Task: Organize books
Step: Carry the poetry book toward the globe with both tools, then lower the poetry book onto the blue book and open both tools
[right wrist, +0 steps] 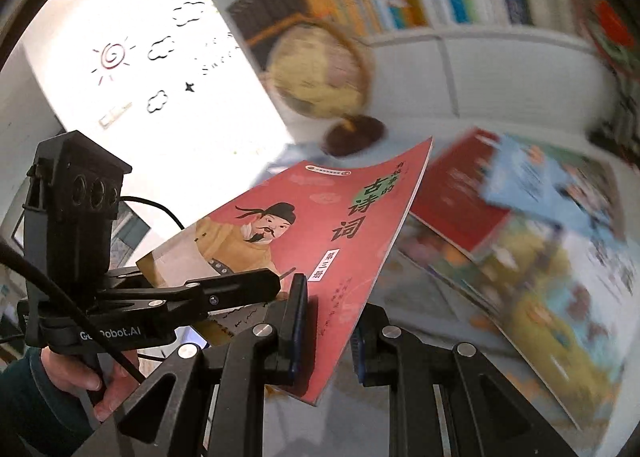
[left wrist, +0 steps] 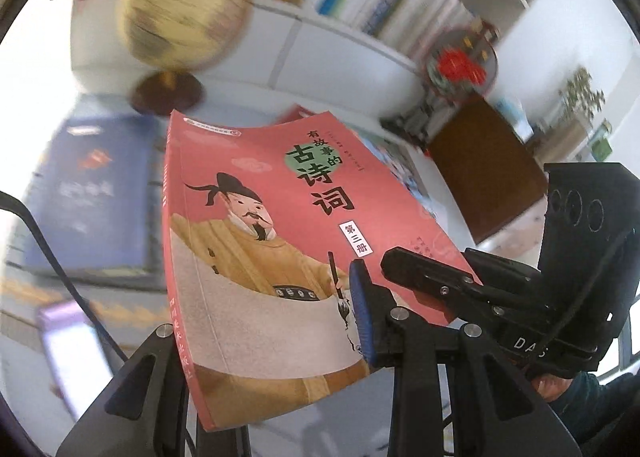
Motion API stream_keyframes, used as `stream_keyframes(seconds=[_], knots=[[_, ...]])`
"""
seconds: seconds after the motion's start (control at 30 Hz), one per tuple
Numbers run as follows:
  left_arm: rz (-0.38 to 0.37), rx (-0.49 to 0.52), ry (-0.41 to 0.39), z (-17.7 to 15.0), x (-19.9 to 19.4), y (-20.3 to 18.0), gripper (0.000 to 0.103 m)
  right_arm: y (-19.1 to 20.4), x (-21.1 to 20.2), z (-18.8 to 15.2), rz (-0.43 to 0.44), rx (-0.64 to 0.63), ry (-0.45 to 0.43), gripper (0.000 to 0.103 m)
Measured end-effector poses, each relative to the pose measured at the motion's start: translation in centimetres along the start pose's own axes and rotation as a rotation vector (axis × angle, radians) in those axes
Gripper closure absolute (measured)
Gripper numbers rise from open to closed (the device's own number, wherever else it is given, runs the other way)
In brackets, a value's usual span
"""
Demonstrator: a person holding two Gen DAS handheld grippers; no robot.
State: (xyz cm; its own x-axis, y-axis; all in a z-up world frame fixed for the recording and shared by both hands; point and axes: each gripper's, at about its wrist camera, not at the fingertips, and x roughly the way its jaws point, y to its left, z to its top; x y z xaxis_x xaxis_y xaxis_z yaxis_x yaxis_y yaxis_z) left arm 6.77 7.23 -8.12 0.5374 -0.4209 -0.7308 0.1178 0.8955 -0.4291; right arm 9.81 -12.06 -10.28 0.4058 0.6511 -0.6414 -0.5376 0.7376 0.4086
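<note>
The red poetry book (left wrist: 256, 241) is off the surface, carried between both grippers. The left gripper (left wrist: 276, 321) pinches its lower edge, one blue pad showing on the cover. The right gripper (right wrist: 326, 321) pinches the bottom corner, its fingers nearly pressed together on the thin book.

Risks, as I judge them: the soft cover bows between two edge grips, so a twist between the hands could crease it or pull it free. The globe (left wrist: 184, 9) stands at 11 o'clock of the book, near enough to be clipped. The loose books (right wrist: 532, 241) at 3 o'clock could be swept aside
</note>
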Motion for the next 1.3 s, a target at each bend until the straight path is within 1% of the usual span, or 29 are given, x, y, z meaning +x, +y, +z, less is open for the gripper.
stream_keyframes(seconds=[0.1,0.17,0.23,0.43,0.57,0.73,0.8,0.83,1.03,1.2,1.27,1.3], knots=[[0.026,-0.023,-0.02,1.9,-1.9,4.3,0.074,2.7,2.8,1.9,0.018,-0.017,-0.014,0.085],[0.06,-0.018,-0.032,2.9,-2.6,6.9,0.074,4.7,5.5,3.3,0.028,-0.028,-0.015,0.085],[0.079,-0.009,-0.037,3.9,-3.0,9.7,0.074,6.3,8.2,4.6,0.032,-0.038,-0.012,0.085],[0.086,-0.033,-0.021,6.3,-1.3,16.4,0.074,8.4,15.7,7.3,0.018,-0.018,0.013,0.085],[0.078,-0.062,0.006,6.9,0.5,19.1,0.073,8.7,19.1,7.8,-0.007,-0.011,0.045,0.085],[0.068,-0.109,0.042,6.7,2.0,21.0,0.071,8.2,21.8,7.6,-0.016,0.034,0.085,0.085],[0.07,-0.119,0.049,6.3,2.2,21.4,0.068,8.1,22.1,7.3,-0.017,0.044,0.088,0.085],[0.075,-0.125,0.051,6.0,2.2,21.6,0.064,7.9,22.3,7.2,-0.018,0.053,0.093,0.085],[0.049,-0.228,0.078,4.3,2.1,23.9,0.062,7.2,22.4,6.4,-0.027,0.097,0.112,0.084],[0.096,-0.247,0.104,3.3,2.6,24.2,0.062,8.1,23.5,5.3,-0.059,0.067,0.153,0.084],[0.127,-0.24,0.106,3.1,2.4,23.9,0.063,7.8,23.8,4.8,-0.055,0.089,0.165,0.082],[0.143,-0.238,0.108,3.0,2.2,23.8,0.063,7.5,23.9,4.7,-0.057,0.108,0.175,0.076]])
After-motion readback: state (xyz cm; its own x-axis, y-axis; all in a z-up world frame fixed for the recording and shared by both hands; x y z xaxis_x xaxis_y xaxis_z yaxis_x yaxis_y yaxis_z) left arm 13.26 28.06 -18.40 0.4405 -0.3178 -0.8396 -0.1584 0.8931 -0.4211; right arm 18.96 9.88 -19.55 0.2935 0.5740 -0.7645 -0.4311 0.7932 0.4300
